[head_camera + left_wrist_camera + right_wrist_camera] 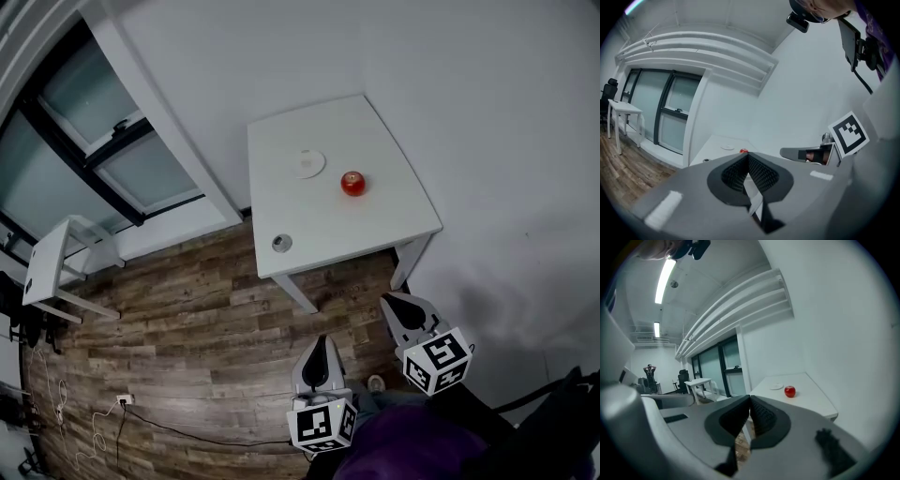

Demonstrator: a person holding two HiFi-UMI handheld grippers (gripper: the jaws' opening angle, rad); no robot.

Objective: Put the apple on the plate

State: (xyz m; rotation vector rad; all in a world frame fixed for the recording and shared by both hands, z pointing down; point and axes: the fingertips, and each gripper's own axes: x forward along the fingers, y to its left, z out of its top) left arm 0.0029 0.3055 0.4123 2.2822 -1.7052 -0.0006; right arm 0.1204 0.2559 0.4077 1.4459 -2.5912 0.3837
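Note:
A red apple (pixel 352 183) rests on the white table (pixel 394 220), right of a small white plate (pixel 306 163). The right gripper view shows the apple (pixel 789 391) and the plate (pixel 776 386) well ahead of the jaws. In the left gripper view the apple (pixel 743 151) peeks just over the jaws, the plate (pixel 727 147) to its left. Both grippers hover over the wooden floor, short of the table. My left gripper (pixel 322 343) is shut and empty. My right gripper (pixel 389 300), also shut and empty, sits near the table's front right leg.
A small grey round object (pixel 281 243) lies near the table's front left corner. A second small white table (pixel 45 262) stands by the glass doors (pixel 94 141) at the left. A cable (pixel 178 433) runs across the wooden floor. White walls flank the table.

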